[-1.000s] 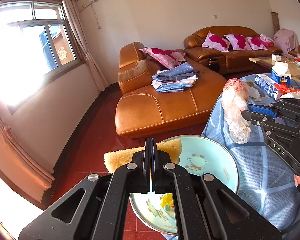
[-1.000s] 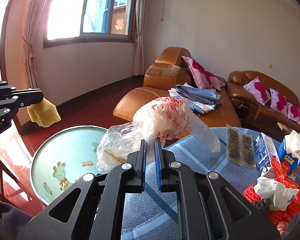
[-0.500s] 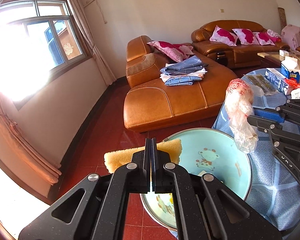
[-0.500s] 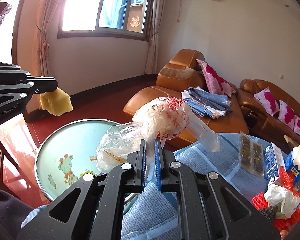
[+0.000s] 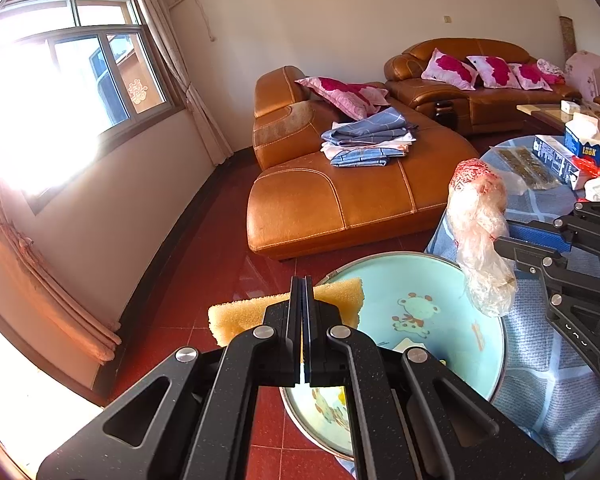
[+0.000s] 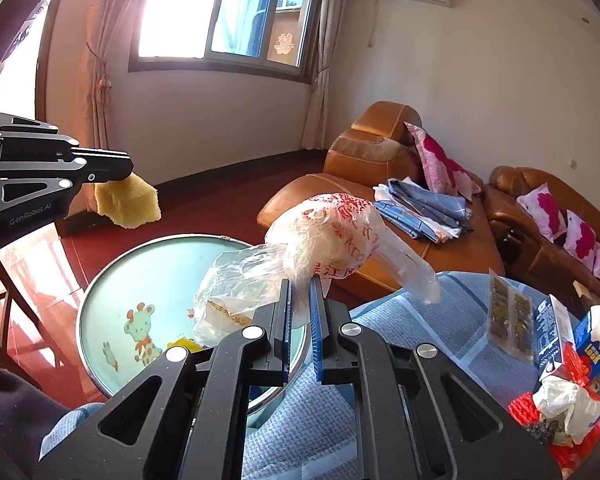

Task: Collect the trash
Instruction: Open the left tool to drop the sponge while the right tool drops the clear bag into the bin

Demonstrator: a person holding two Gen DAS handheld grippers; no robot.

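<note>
- "GenRobot.AI" printed in grey on the black body of the left gripper (image 6: 112,168)
- "LOOK" in white and yellow on the blue face of a carton (image 5: 584,142) at the table's far side
- Red characters on the plastic bag (image 6: 332,236), too crumpled to read
- Red double-happiness paper sign (image 6: 283,43) stuck on the window pane

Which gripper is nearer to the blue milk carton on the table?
The right gripper: it holds the plastic bag above the table edge, with the milk carton off to its side. The left gripper is beyond the basin.
</note>
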